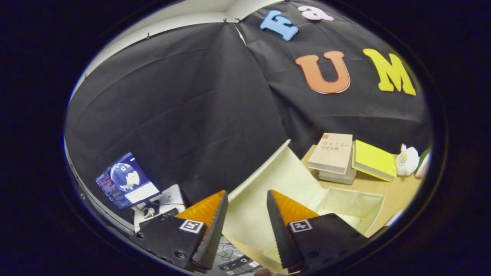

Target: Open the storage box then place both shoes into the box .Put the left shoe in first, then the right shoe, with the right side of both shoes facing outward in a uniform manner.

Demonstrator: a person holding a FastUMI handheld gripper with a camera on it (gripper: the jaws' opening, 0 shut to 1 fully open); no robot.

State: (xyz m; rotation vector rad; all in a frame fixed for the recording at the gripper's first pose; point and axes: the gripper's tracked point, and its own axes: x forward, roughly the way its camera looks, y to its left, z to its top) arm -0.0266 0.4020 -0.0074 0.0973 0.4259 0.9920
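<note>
A cream storage box (356, 207) stands on the wooden table, its inside showing just ahead of my right finger. Its lid (268, 180) is raised and leans back toward the black cloth wall, right in front of the gap between my fingers. My gripper (247, 197) is open, with nothing held between the fingers; the lid's inner face shows through the gap, a little beyond the tips.
Beyond the box lie a stack of books (333, 157) and a yellow-green book (374, 159), with a white plush toy (407, 160) past them. A lit monitor (126, 180) stands off the table beyond my left finger, above a white device (165, 203).
</note>
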